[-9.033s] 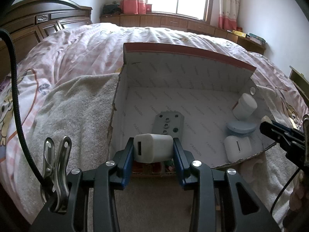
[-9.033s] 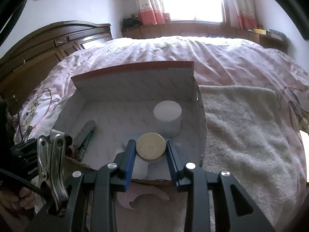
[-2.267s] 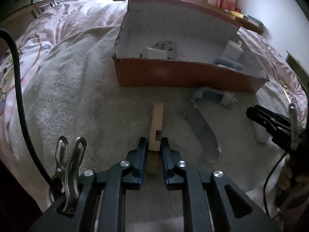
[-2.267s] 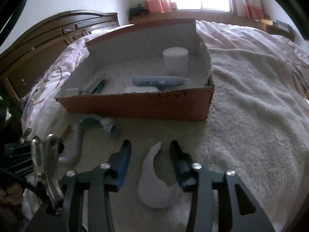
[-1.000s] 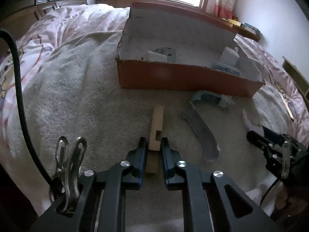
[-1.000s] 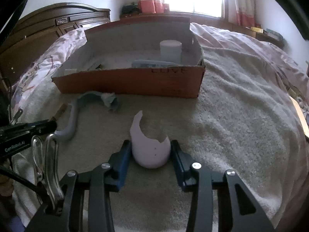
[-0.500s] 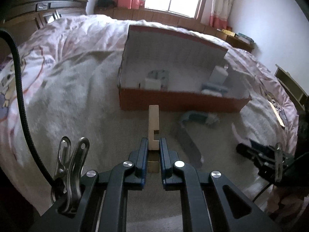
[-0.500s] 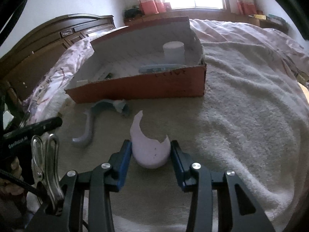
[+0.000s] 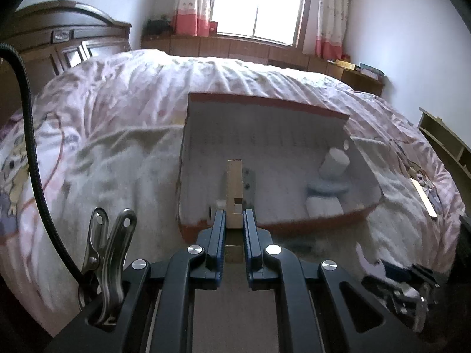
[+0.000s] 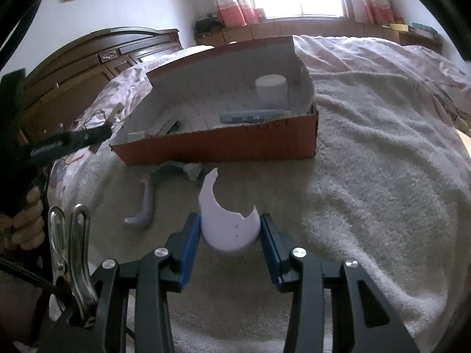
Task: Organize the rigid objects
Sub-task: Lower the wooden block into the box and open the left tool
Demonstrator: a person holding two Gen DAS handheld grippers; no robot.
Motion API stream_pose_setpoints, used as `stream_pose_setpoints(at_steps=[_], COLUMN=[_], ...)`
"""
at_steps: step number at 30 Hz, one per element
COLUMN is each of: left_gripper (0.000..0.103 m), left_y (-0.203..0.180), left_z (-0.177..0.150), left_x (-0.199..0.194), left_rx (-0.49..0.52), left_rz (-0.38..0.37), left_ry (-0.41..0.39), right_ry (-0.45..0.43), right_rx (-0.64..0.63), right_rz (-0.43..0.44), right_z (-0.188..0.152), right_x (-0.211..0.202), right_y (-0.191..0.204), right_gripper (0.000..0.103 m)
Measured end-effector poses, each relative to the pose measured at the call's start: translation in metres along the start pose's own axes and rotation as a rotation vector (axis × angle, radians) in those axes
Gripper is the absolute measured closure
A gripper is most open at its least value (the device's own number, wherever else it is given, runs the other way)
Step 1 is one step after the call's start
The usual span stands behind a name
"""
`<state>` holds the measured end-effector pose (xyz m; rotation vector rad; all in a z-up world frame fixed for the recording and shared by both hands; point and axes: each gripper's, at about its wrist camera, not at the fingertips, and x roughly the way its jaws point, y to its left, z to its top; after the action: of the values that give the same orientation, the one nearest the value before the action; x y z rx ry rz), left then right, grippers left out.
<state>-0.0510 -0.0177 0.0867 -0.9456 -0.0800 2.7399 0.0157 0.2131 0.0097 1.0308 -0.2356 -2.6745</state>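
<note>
Wood block (image 9: 234,194): pinched at its near end in left tongs (image 9: 234,229), raised just short of the box (image 10: 223,147) front wall. Stiff, probably light; notch midway, so grip on flat sides. Lilac shard (image 10: 228,223): clamped across its round base in right tongs (image 10: 231,235), before the box; likely thin, brittle, jagged-edged.

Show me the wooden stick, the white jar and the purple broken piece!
wooden stick (image 9: 234,185), left wrist view, middle of its shaft
white jar (image 10: 271,90), right wrist view, its side
purple piece (image 10: 228,225), right wrist view, its rounded body
</note>
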Motion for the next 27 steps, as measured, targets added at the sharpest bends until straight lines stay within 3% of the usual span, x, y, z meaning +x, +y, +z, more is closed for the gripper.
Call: stream_pose_setpoints(at_steps=[11, 23, 27], left_gripper=[0.091, 0.091, 0.089], left_y=[0.008, 0.013, 0.011], left_z=[0.033, 0.034, 0.033], left_x=[0.033, 0.063, 0.066], left_rx=[0.020, -0.009, -0.008], left_rz=[0.050, 0.065, 0.101], left_ry=[-0.006, 0.037, 0.055], right_ry=[-0.051, -0.039, -0.041], right_rx=[-0.037, -0.030, -0.036], right_rz=[-0.033, -0.021, -0.024], right_z=[0.024, 0.021, 0.025], right_x=[-0.022, -0.017, -0.015], right_y=[0.001, 0.001, 0.001], right_gripper=[0.060, 0.060, 0.060])
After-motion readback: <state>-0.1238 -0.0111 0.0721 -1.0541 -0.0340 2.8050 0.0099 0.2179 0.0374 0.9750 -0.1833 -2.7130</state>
